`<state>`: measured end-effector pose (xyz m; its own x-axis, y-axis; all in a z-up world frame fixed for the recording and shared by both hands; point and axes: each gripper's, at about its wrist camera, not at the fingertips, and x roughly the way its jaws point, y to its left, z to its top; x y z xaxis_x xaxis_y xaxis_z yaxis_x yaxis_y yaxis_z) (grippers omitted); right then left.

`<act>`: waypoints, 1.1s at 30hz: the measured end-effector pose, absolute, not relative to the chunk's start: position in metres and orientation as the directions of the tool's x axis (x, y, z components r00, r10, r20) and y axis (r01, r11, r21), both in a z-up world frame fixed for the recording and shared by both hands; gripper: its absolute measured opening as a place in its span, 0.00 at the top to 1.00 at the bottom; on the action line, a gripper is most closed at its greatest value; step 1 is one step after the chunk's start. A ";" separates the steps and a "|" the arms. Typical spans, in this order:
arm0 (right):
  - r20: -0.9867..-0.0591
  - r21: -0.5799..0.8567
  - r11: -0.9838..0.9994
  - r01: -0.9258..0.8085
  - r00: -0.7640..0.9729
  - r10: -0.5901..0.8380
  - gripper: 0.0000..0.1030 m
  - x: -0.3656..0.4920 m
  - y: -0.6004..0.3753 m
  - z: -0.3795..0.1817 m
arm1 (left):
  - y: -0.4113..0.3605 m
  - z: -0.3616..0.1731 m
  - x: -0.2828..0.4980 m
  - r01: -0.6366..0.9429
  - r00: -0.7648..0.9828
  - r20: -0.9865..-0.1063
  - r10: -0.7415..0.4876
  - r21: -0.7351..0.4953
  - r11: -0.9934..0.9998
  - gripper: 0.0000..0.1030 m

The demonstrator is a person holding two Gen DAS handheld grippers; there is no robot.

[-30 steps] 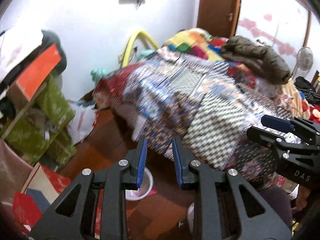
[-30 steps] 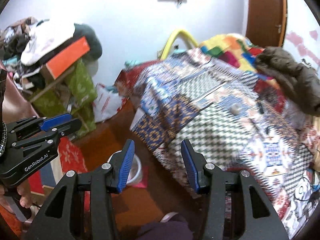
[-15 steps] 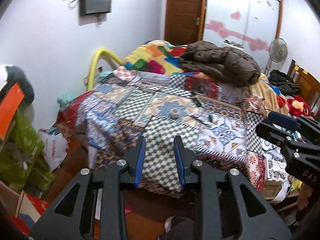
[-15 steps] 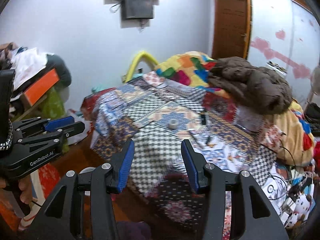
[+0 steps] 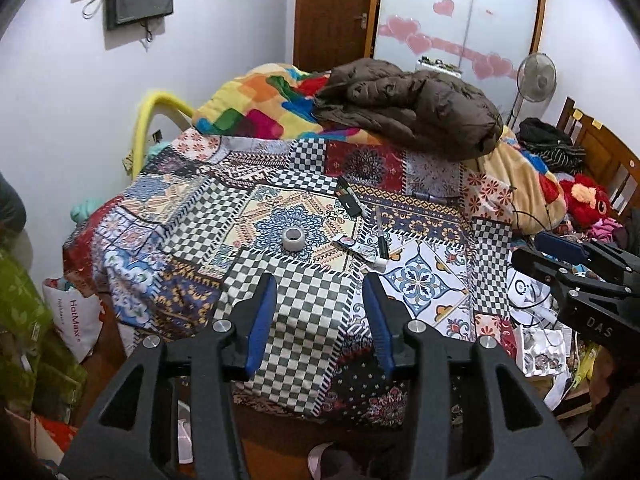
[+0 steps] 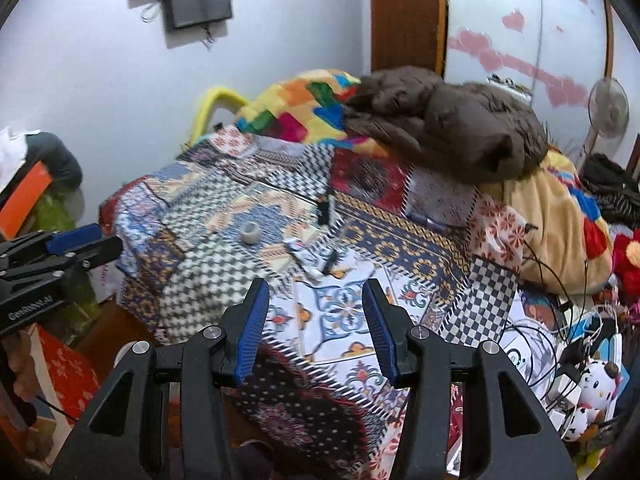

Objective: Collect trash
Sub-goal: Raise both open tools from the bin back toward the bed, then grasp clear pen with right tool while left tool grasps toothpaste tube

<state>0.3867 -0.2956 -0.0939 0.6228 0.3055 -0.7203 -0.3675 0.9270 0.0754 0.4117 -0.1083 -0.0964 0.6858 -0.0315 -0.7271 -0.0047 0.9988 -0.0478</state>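
Bed [image 5: 188,216] w/ patchwork cover fills the room ahead of both tongs; brown coat [image 5: 408,104] at far end. Small litter beyond the tips is hard to ID: a tape roll [image 5: 292,239], crumpled wrapper [image 5: 362,245]. Left tongs [image 5: 320,312] just been opening, nothing between; right tongs [image 6: 316,316] part-open, empty.

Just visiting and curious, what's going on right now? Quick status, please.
Left tongs just opened wider, empty; right tongs open, empty. Tape roll and scraps lie untouched on the patterned blanket. Nothing in the way.
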 end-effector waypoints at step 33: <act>-0.866 0.174 0.945 -0.276 0.413 0.280 0.77 0.565 -0.253 -0.262 | -0.085 -0.242 0.563 -0.068 0.533 -0.846 -0.021 -0.067 0.995 0.58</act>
<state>0.5655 -0.2531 -0.2615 0.4132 0.2801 -0.8665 -0.2760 0.9453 0.1740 0.5628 -0.0846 -0.2424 0.5331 -0.0209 -0.8458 -0.0677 0.9954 -0.0673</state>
